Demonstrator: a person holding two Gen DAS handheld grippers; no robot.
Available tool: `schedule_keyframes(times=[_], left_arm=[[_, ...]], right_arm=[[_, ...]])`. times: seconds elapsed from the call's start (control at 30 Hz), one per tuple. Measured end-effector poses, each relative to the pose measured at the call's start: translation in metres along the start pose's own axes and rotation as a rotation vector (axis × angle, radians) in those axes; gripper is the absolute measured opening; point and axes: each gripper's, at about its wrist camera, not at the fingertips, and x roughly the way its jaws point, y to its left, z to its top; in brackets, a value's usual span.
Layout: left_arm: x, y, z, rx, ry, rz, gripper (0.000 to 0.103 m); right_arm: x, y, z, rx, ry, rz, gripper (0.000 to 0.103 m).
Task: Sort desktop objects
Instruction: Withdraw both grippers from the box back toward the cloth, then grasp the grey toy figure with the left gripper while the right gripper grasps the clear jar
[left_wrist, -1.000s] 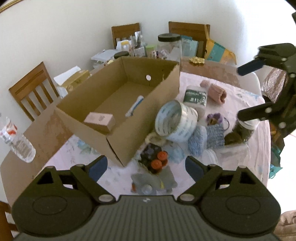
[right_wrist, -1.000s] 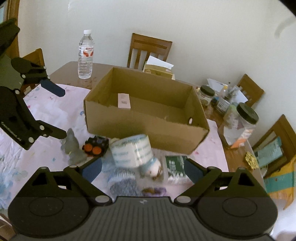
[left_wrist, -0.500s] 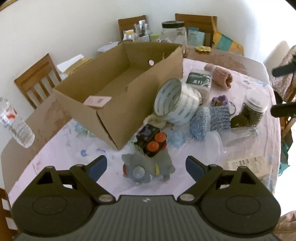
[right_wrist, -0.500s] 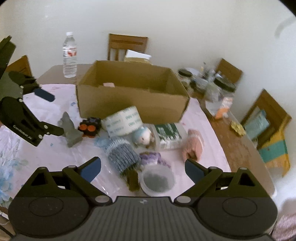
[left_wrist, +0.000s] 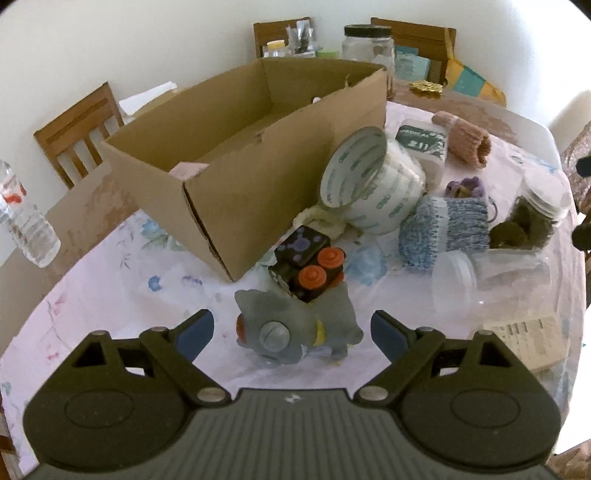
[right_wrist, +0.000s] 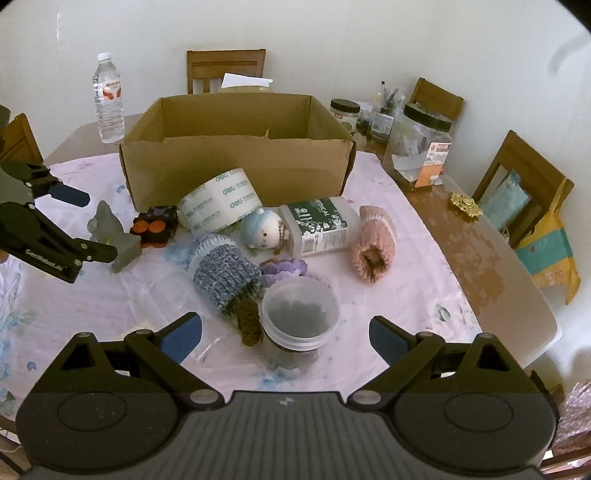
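Observation:
My left gripper (left_wrist: 291, 332) is open and low over the tablecloth, with a grey toy figurine (left_wrist: 295, 328) between its fingers, untouched by the pads. Just beyond it lies a black cube with orange buttons (left_wrist: 310, 262). From the right wrist view, the left gripper (right_wrist: 85, 225) straddles the same figurine (right_wrist: 110, 232). My right gripper (right_wrist: 284, 338) is open, and a clear plastic jar (right_wrist: 301, 314) stands between its fingers, with gaps on both sides. The open cardboard box (right_wrist: 236, 173) sits behind the clutter.
A tape roll (right_wrist: 221, 206), a blue knitted sleeve (right_wrist: 221, 269), a pink knitted sleeve (right_wrist: 373, 240), a green medical pack (right_wrist: 317, 225) and a small doll (right_wrist: 264, 229) crowd the table middle. A water bottle (right_wrist: 109, 99) stands far left; big jars (right_wrist: 421, 147) stand far right. Chairs ring the table.
Both grippers have come down toward the table. The left one has closed in on the grey figurine. The right view has swung round, and the clear jar now sits between its fingers.

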Motion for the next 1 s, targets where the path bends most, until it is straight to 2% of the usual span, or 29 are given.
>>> schedule_keyframes(times=[0.3,0.37,0.4,0.43,0.67,1.0], left_arm=[[0.014,-0.006,0.001,-0.043,0.016,-0.011,0.091],[0.017,-0.007,0.002,-0.049,0.021,-0.004,0.086],[0.017,-0.008,0.002,-0.046,0.020,0.011,0.079],[0.018,-0.008,0.003,-0.040,0.021,0.026,0.076],[0.018,-0.002,0.005,-0.066,0.027,0.005,0.075],[0.016,-0.004,0.008,-0.060,0.035,0.008,0.075]], right_arm=[[0.006,-0.007,-0.005,0.013,0.026,-0.008,0.099],[0.008,-0.009,-0.007,0.015,0.030,-0.008,0.099],[0.008,-0.010,-0.008,0.018,0.032,-0.009,0.099],[0.009,-0.012,-0.009,0.020,0.033,-0.010,0.099],[0.015,-0.018,-0.011,0.010,0.035,0.001,0.097],[0.033,-0.021,-0.003,-0.051,0.046,0.037,0.079]])
